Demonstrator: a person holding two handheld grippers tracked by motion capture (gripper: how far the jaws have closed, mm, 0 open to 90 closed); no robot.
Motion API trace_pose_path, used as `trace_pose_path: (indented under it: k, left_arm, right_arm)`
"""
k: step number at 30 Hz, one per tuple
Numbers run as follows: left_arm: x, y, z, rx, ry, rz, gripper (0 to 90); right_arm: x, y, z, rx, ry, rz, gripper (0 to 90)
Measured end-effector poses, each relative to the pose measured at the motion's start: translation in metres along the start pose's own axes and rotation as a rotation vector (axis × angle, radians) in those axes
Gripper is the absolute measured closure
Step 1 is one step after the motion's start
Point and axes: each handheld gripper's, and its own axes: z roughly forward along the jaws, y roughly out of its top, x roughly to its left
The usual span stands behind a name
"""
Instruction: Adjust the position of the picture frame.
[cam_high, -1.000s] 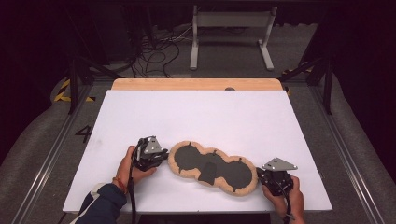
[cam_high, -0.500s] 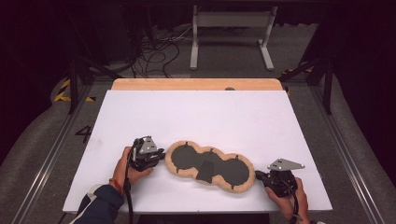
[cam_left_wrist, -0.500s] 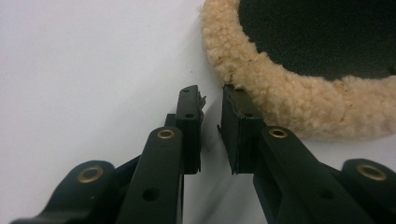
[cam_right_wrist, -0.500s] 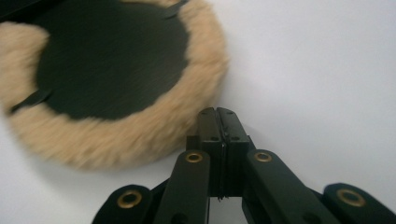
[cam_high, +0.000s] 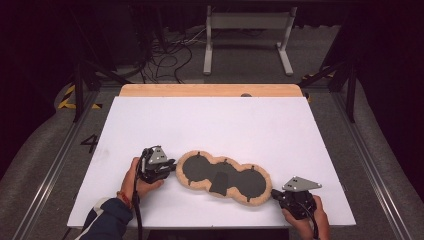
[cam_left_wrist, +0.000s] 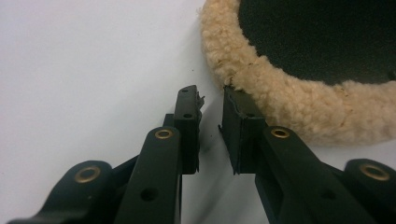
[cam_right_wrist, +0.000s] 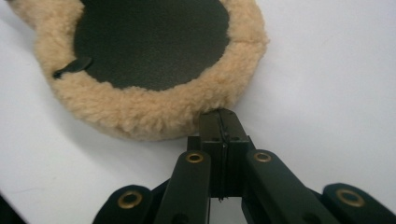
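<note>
A single dark figure "4" (cam_high: 90, 143) can be read in the high view, marked on the grey floor beside the left edge of the white surface (cam_high: 215, 120). Yellow-and-black hazard stripes (cam_high: 70, 98) lie on the floor farther back on that side; they carry no writing.

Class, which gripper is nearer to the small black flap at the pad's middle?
Left. The left gripper sits at the fleece pad's left end, closer to the flap; the right gripper sits at the far right end.
</note>
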Motion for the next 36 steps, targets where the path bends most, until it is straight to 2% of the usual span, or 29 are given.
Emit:
trace_pose_path:
  k: [14,23,24,28,29,30,31,34,36]
  left_arm:
    - [0.007,-0.008,-0.008,0.004,-0.003,-0.060,78.8]
    - [0.008,-0.012,-0.011,0.000,-0.017,-0.082,80.7]
    - [0.007,-0.013,-0.011,-0.002,-0.013,-0.091,81.4]
    - [0.006,-0.013,-0.012,-0.002,-0.011,-0.081,83.8]
    - [0.005,-0.013,-0.012,-0.004,-0.014,-0.091,83.8]
    - [0.004,-0.013,-0.012,-0.004,-0.012,-0.092,84.5]
    - [0.004,-0.013,-0.012,-0.002,-0.019,-0.085,86.0]
    - [-0.001,-0.011,-0.011,0.004,-0.002,-0.070,89.4]
    - [-0.001,-0.009,-0.009,-0.001,-0.017,-0.070,89.6]
  right_arm:
    - [-0.007,0.019,0.020,-0.013,-0.036,0.012,90.0]
    - [-0.020,0.029,0.032,-0.029,-0.032,0.027,90.0]
    - [-0.025,0.030,0.035,-0.043,-0.015,0.029,90.0]
    - [-0.028,0.032,0.037,-0.049,-0.007,0.036,90.0]
    - [-0.029,0.033,0.038,-0.050,-0.013,0.033,90.0]
    - [-0.030,0.036,0.040,-0.045,-0.028,0.008,90.0]
    - [-0.031,0.036,0.041,-0.045,-0.031,0.002,90.0]
    - [-0.034,0.036,0.041,-0.049,-0.021,0.002,90.0]
    - [-0.036,0.035,0.041,-0.048,-0.024,0.003,90.0]
